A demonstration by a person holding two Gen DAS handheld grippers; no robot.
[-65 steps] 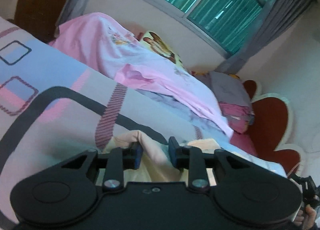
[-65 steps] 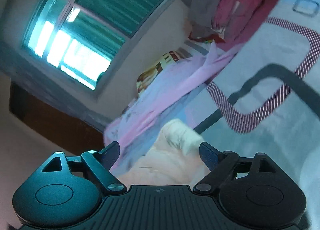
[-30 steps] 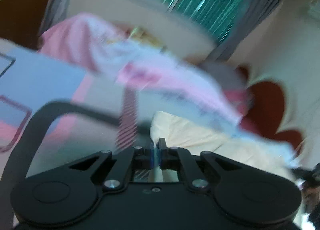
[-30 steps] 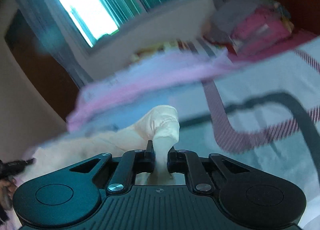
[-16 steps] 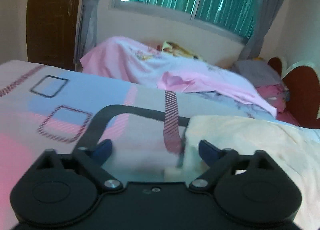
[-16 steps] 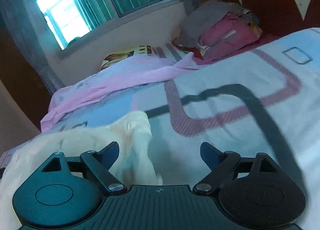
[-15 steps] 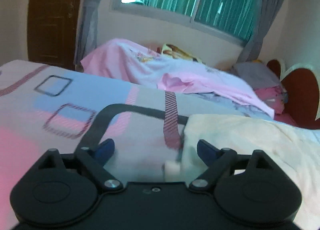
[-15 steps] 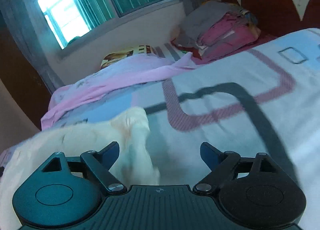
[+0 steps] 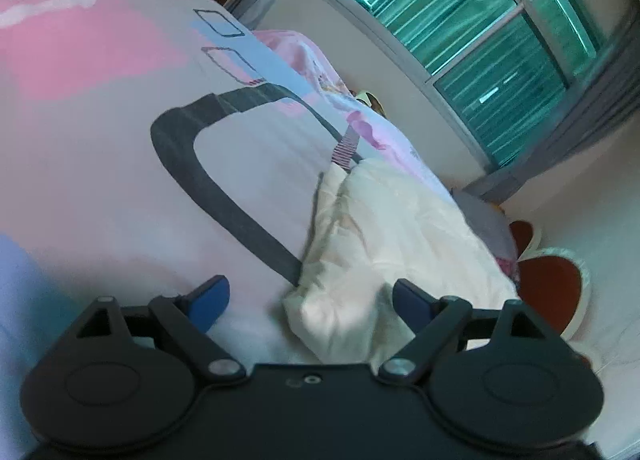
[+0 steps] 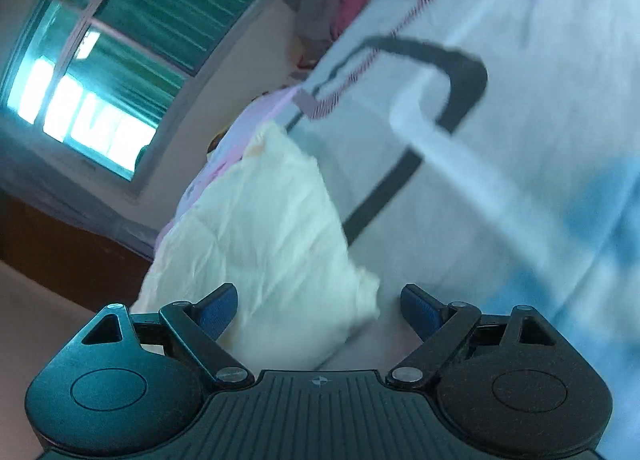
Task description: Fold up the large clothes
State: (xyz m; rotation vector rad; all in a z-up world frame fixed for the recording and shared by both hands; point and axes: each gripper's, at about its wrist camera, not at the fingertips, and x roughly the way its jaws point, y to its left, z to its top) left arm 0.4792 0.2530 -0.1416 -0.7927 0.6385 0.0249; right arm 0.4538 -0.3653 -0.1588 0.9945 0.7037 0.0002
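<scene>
Cream garment lies folded on the bedspread, ahead of both claws. Left gripper and right gripper stand wide, holding nothing, apparently released for the next fold.

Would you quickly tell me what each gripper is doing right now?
Left gripper: open, holding nothing; cream garment lies loose.
Right gripper: open, holding nothing.

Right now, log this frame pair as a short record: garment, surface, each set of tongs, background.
garment: cream crumpled cloth garment, lying on the bed, held by neither set of tongs
surface: patterned bedsheet with pink and blue patches and dark grey bands
left tongs: open, a near corner of the garment lies between the blue pads, not pinched
right tongs: open, garment edge between the pads, not pinched
background: pink blanket, window with green blinds, red headboard
</scene>
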